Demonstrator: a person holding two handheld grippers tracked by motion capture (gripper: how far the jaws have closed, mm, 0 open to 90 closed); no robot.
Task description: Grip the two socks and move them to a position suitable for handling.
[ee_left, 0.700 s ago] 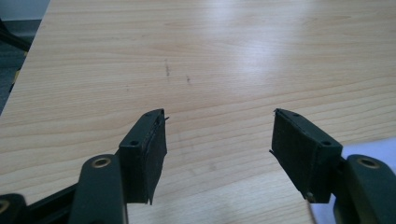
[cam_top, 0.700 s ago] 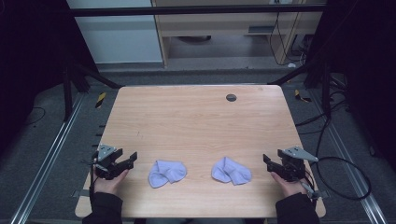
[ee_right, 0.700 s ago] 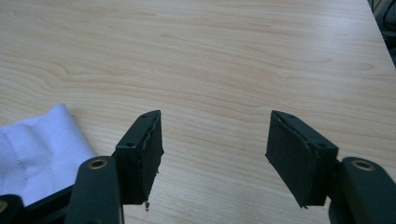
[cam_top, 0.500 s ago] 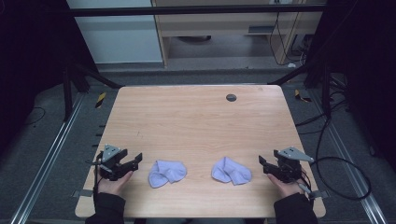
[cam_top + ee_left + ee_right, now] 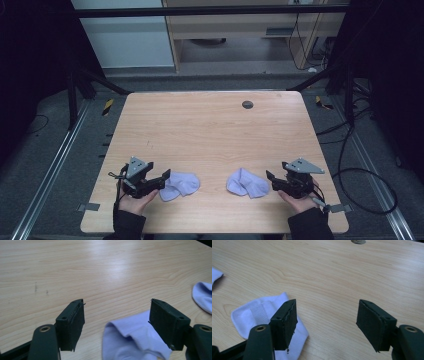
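Observation:
Two pale lilac socks lie crumpled near the table's front edge. My left gripper [image 5: 163, 178] is open, its tips at the left edge of the left sock [image 5: 181, 185]. In the left gripper view that sock [image 5: 132, 340] lies low between the spread jaws of the left gripper [image 5: 116, 310], unpressed, and the other sock [image 5: 203, 296] lies at the right. My right gripper [image 5: 272, 181] is open beside the right sock [image 5: 246, 183]. In the right gripper view the sock [image 5: 259, 315] lies under the left jaw of the right gripper [image 5: 327, 310].
The wooden table [image 5: 210, 135] has a round grey grommet [image 5: 247, 104] near its far edge. Metal frame rails run along both sides, and cables lie on the floor at the right. A hand holds each gripper at the front edge.
Both hands have slid inward along the front edge, the left gripper rightward and the right gripper leftward, up to their socks. The socks have not moved.

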